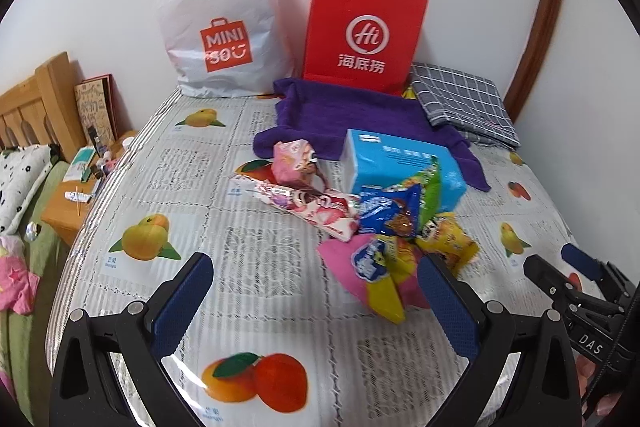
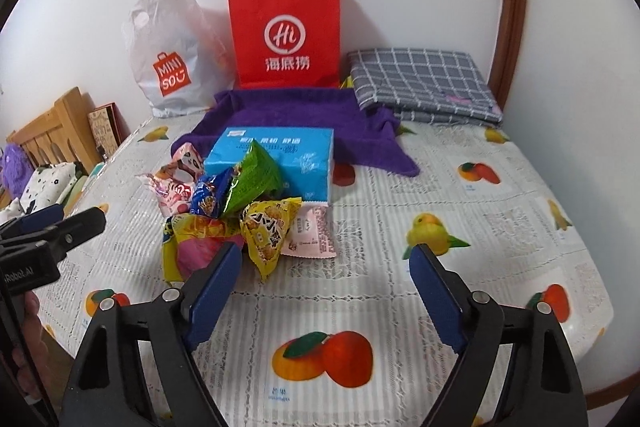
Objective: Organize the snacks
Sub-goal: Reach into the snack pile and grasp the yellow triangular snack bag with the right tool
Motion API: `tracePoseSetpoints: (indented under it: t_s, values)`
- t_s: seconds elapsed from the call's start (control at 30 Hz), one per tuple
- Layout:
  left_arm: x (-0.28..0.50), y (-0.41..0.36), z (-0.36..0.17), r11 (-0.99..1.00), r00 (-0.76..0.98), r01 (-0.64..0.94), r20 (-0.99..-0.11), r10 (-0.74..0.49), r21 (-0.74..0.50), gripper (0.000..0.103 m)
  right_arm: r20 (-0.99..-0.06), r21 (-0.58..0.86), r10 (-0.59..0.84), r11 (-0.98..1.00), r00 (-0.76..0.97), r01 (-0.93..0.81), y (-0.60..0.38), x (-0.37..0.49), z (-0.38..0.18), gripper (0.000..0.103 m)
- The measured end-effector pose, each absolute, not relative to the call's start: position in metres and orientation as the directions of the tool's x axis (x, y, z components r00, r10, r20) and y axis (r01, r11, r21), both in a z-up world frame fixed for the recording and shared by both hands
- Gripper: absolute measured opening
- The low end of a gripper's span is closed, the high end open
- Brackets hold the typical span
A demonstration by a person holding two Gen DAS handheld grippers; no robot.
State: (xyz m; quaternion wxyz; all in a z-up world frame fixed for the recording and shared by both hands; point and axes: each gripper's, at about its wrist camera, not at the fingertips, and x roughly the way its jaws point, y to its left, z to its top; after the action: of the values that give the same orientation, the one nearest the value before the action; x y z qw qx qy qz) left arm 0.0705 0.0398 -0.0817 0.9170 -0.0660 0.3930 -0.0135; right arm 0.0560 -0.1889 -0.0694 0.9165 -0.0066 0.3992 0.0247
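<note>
A heap of snack packets lies on the fruit-print tablecloth point(image 1: 248, 251): a long pink-and-white packet point(image 1: 304, 203), a blue one point(image 1: 388, 211), a green one point(image 2: 256, 179), a yellow one point(image 2: 268, 231) and a pink-and-yellow one point(image 1: 376, 275). They lean against a blue box point(image 1: 400, 163). My left gripper point(image 1: 316, 279) is open just in front of the heap's left side, nothing between its fingers. My right gripper point(image 2: 326, 267) is open too, with its left finger point(image 2: 216, 279) close to the pink-and-yellow packet point(image 2: 200, 243). Each gripper shows at the edge of the other's view.
A red paper bag point(image 1: 364, 31) and a white plastic bag point(image 1: 224, 27) stand against the back wall. A purple towel point(image 1: 340, 111) and a folded grey checked cloth point(image 1: 464, 99) lie before them. A wooden bedside stand point(image 1: 68, 211) with small items is at the left.
</note>
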Motion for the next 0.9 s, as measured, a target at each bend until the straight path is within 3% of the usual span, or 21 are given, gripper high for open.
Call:
tracePoseSetpoints:
  t_s: [0.27,0.6,0.77,0.8,0.83,0.9]
  values:
    - [0.093,0.058,-0.096,0.991,0.670,-0.049,-0.740,-0.058,-0.123,0.102,-0.770,0.041,0.091,0.995,0.631,-0.094,-0.175,0.087,-0.098,0.074]
    - [0.109,0.081,-0.111,0.991,0.657,-0.089,-0.754,-0.014,-0.096,0.102,-0.815,0.070,0.140,0.987,0.563,-0.145,-0.153,0.127,-0.133,0.074]
    - [0.117,0.092,-0.121,0.985,0.635,-0.102,-0.771,-0.041,-0.136,0.102,-0.842,0.088,0.147,0.987,0.520,-0.137,-0.150,0.147,-0.151,0.067]
    - [0.118,0.093,-0.123,0.984,0.631,-0.105,-0.775,-0.047,-0.145,0.102,-0.838,0.070,0.133,0.988,0.529,-0.137,-0.148,0.148,-0.151,0.065]
    - [0.119,0.093,-0.125,0.983,0.628,-0.106,-0.777,-0.049,-0.148,0.102,-0.831,0.060,0.130,0.988,0.541,-0.145,-0.146,0.147,-0.149,0.057]
    - [0.123,0.091,-0.128,0.983,0.618,-0.101,-0.784,-0.057,-0.151,0.102,-0.829,0.062,0.138,0.986,0.542,-0.157,-0.143,0.146,-0.147,0.055]
